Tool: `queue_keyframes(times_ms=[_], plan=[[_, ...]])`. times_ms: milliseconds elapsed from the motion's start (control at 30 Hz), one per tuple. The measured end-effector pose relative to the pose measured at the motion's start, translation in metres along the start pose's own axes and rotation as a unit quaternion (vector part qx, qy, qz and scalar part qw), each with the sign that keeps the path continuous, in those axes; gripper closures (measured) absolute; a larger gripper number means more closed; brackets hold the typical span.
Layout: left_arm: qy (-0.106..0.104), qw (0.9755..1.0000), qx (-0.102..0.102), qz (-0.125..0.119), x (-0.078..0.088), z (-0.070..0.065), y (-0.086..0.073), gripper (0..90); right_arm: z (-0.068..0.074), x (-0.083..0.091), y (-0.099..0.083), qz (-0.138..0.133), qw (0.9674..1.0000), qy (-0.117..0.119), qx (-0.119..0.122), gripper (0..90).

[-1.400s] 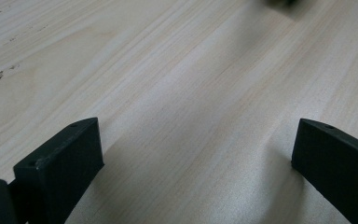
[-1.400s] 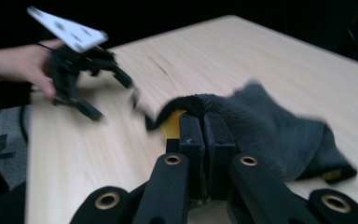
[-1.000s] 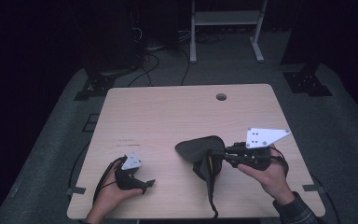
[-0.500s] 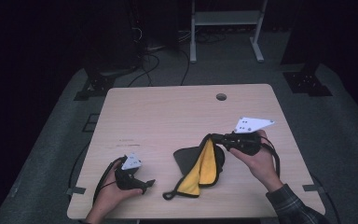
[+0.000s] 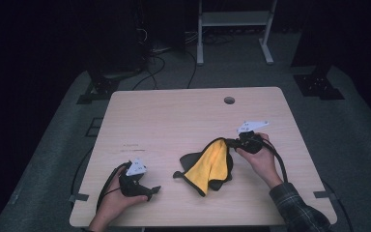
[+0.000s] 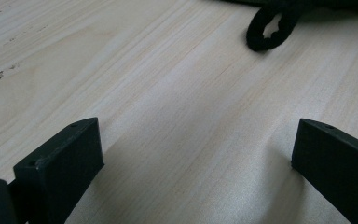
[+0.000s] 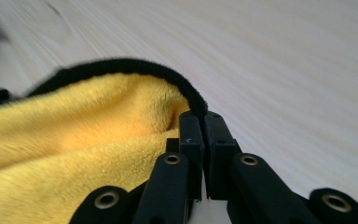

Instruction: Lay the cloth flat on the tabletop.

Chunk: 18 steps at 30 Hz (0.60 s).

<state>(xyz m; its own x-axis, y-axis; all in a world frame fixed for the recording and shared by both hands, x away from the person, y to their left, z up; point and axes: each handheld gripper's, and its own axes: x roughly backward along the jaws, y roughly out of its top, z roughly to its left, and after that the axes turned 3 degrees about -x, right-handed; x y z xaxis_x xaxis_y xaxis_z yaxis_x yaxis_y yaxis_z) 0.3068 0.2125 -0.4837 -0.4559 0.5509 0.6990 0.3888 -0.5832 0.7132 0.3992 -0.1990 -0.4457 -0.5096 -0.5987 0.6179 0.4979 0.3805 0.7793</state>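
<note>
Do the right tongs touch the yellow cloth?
Touching. In the right gripper view, the right tongs are shut on the black edge of the cloth.

1. The cloth [image 5: 211,164] is yellow fleece on one face, black on the other, with a black bound edge.
2. It lies crumpled at the desk's [image 5: 174,121] near middle, one corner lifted, yellow side up.
3. A black hanging loop [image 6: 270,29] rests flat on the wood.
</note>
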Motion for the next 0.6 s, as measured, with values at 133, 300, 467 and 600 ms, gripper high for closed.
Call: queue_keyframes(times_ms=[133, 300, 467, 600], plan=[[0.0, 1.0, 0.001, -0.002, 0.0, 0.0, 0.0, 3.1, -0.004, -0.002, -0.004, -0.003, 0.9999, 0.0, -0.012, 67.6], [-0.013, 0.9998, 0.01, -0.013, 0.003, -0.001, 0.003, 15.9, -0.004, 0.023, -0.007, -0.032, 0.9992, 0.004, -0.022, 55.6], [-0.018, 0.9993, 0.003, -0.031, 0.005, -0.004, 0.01, 25.6, 0.0, 0.045, -0.02, -0.037, 0.9991, 0.002, -0.021, 53.2], [-0.036, 0.9977, 0.008, -0.057, 0.003, -0.01, 0.024, 25.9, 0.005, 0.055, -0.033, -0.035, 0.9992, 0.0, -0.019, 51.6]])
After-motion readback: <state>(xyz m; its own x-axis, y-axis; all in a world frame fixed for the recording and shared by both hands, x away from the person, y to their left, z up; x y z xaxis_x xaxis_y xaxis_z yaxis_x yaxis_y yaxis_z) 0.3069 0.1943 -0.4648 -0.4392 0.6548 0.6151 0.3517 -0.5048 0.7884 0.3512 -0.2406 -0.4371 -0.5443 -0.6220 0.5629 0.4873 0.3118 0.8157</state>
